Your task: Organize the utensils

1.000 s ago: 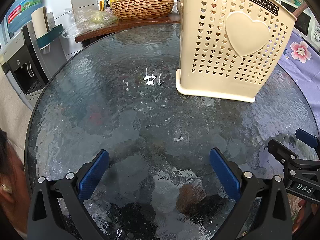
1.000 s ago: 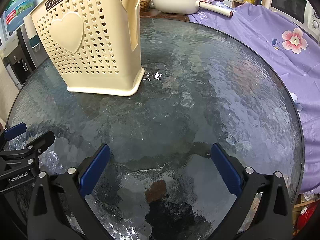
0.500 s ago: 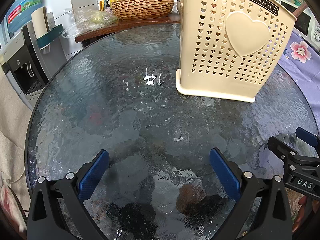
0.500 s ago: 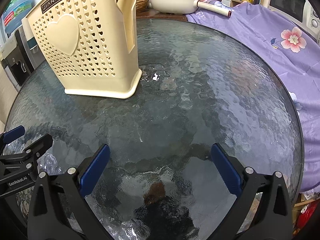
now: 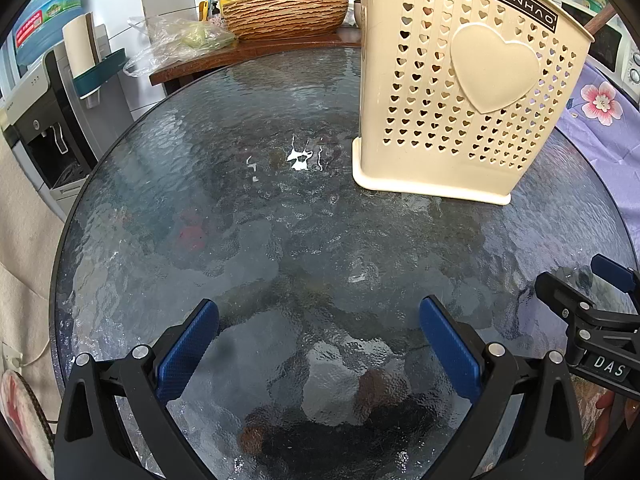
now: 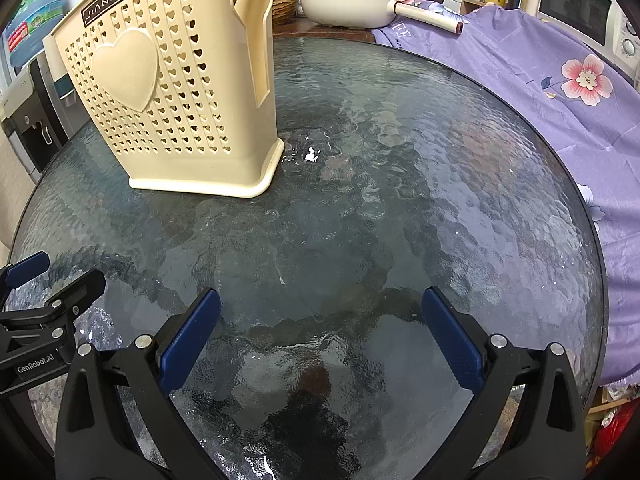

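A cream perforated utensil holder [image 5: 460, 100] with a raised heart stands upright on the round textured glass table [image 5: 240, 220]; it also shows in the right wrist view [image 6: 172, 108]. A wooden handle [image 5: 598, 22] sticks out behind its top. No loose utensils lie on the glass. My left gripper [image 5: 318, 340] is open and empty above the table's near side. My right gripper [image 6: 320, 332] is open and empty too; it also shows at the right edge of the left wrist view [image 5: 576, 292].
A woven basket [image 5: 286, 12] and plastic bag [image 5: 176, 40] sit on a wooden counter behind. A water dispenser [image 5: 52, 120] stands left. A white pan [image 6: 352, 6], purple floral cloth [image 6: 560, 80] and microwave [image 6: 580, 12] are at the right.
The person's head at the left edge of the left wrist view has gone. The right gripper has shifted slightly, so the holder sits a bit further right in its view.
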Available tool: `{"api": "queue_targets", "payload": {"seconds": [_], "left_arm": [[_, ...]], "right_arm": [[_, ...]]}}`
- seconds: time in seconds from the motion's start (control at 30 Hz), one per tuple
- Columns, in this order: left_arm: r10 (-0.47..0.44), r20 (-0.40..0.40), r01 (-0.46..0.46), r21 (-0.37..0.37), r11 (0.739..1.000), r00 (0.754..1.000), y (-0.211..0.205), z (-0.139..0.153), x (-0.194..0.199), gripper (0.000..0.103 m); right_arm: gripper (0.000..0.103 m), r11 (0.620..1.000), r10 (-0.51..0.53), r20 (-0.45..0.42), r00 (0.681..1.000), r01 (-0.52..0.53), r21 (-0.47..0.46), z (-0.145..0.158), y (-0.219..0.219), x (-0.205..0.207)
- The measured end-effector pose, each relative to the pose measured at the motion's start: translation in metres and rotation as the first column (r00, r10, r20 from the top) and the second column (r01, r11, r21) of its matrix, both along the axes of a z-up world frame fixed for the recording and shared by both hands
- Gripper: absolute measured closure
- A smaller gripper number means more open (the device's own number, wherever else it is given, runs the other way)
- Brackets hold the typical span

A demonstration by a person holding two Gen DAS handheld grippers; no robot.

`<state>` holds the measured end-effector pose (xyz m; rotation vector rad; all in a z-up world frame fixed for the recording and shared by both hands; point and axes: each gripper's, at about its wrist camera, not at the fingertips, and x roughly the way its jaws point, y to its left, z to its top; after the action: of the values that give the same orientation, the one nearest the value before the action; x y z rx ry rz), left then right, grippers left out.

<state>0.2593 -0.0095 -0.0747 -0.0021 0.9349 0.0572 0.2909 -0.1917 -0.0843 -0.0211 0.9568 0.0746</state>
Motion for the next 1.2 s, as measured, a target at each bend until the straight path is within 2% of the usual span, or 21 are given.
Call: {"api": "queue_targets", "payload": {"seconds": [0.37,0.47,0.57,0.73,0.87,1.07,1.2], "left_arm": [[0.0,0.002,0.0,-0.001,1.0,1.0,0.0,0.0,0.0,0.005],[0.0,0.002,0.0,-0.001,1.0,1.0,0.0,0.0,0.0,0.005],[-0.001,0.002,0.001,-0.001,1.0,1.0,0.0,0.0,0.0,0.005],[-0.001,0.002,0.001,-0.001,1.0,1.0,0.0,0.0,0.0,0.005],[-0.001,0.002,0.001,-0.001,1.0,1.0,0.0,0.0,0.0,0.005],[-0.001,0.002,0.001,-0.001,1.0,1.0,0.0,0.0,0.0,0.005],[-0.001,0.002,0.001,-0.001,1.0,1.0,0.0,0.0,0.0,0.005]], "right_arm": [[0.005,1.0,0.029,-0.008,1.0,-0.029,0.006,0.004,-0.005,-0.002],[0.005,1.0,0.008,0.073,0.997,-0.006,-0.024,0.025,-0.024,-0.014],[0.005,0.998,-0.017,0.088,0.996,0.023,-0.064,0.037,-0.043,-0.027],[0.005,0.999,-0.054,0.073,0.996,0.054,0.008,0.034,-0.078,-0.058],[0.005,0.998,-0.038,0.058,0.998,0.035,0.059,0.026,-0.087,-0.069],[0.005,0.988,0.012,0.05,0.999,-0.02,0.153,0.029,-0.073,-0.077],[0.005,0.988,0.075,0.04,0.996,-0.08,0.133,0.032,-0.038,-0.077]]}}
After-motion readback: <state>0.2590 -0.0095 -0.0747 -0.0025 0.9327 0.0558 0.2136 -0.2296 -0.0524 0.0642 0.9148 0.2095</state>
